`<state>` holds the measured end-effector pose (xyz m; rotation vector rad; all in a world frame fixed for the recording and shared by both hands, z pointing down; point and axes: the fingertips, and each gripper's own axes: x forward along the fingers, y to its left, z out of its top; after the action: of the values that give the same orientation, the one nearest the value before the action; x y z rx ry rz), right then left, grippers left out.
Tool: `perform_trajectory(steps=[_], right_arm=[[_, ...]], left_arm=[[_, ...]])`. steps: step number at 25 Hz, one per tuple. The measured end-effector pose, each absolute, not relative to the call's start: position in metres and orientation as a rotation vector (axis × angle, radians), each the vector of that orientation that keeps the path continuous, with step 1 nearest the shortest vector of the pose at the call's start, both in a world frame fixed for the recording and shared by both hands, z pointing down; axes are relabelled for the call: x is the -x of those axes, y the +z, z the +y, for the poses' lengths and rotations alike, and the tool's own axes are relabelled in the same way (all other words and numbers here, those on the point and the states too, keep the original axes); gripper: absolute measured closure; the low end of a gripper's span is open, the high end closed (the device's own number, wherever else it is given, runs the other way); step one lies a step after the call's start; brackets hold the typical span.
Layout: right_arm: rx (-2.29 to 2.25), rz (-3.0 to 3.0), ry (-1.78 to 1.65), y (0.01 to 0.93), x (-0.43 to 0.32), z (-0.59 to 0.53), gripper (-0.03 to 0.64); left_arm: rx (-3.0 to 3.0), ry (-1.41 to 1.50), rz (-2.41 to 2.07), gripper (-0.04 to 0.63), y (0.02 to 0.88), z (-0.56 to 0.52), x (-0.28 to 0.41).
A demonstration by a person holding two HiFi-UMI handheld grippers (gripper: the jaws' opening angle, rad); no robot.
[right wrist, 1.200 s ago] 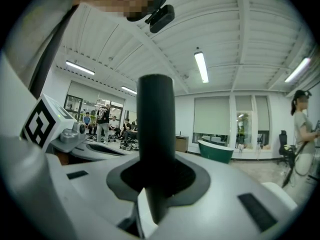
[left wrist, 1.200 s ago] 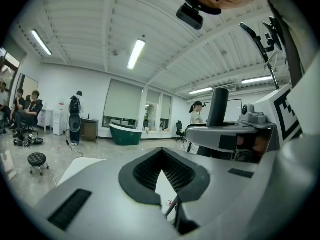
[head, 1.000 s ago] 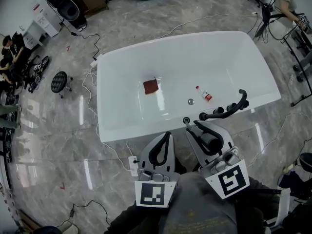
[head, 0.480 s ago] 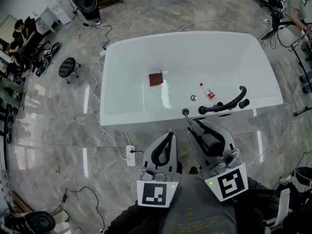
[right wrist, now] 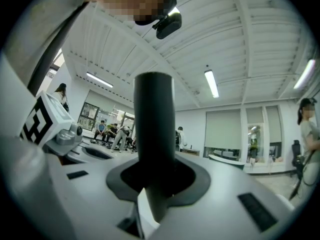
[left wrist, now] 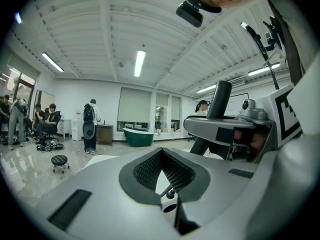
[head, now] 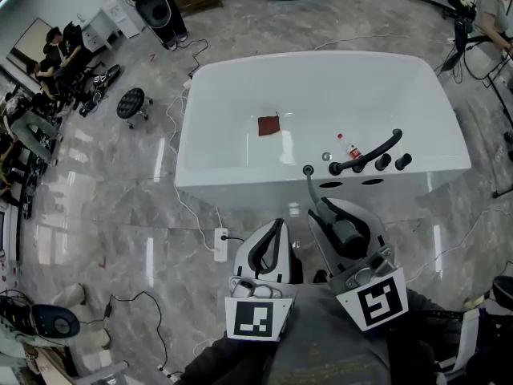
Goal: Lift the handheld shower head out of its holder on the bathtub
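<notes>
The white bathtub [head: 240, 184] lies ahead of me in the head view. My right gripper [head: 321, 210] is shut on the dark handheld shower head [head: 344, 233], held off the tub over the floor. Its grey hose [head: 309, 188] runs back to a hole in the tub deck. In the right gripper view the shower head [right wrist: 154, 134] stands as a dark cylinder between the jaws of the right gripper [right wrist: 156, 176]. My left gripper [head: 277, 223] hangs beside it, shut and empty; in the left gripper view the mesh pads of the left gripper [left wrist: 161, 154] meet at their tips.
A black curved faucet spout [head: 370, 152] and round knobs [head: 393, 161] sit on the tub deck. Inside the tub lie a red cloth [head: 269, 125] and a small bottle [head: 349, 147]. A power strip [head: 221, 243] with cables lies on the marble floor; a stool [head: 132, 103] and people are at the left.
Both grippers have drawn back from the tub, which now sits farther up the picture. The shower head stays in the right gripper and more hose shows between it and the deck.
</notes>
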<state>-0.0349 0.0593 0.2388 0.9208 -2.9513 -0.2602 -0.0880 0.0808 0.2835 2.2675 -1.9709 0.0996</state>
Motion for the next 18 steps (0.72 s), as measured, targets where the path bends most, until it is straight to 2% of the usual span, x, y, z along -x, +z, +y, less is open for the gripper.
perform_trajectory(steps=[18], right_arm=[[-0.916,-2.989,-0.269,0.227,-0.03,0.144,0.523]], left_arm=[[-2.252,0.192,-2.0,0.594,0.274,0.168,0.028]])
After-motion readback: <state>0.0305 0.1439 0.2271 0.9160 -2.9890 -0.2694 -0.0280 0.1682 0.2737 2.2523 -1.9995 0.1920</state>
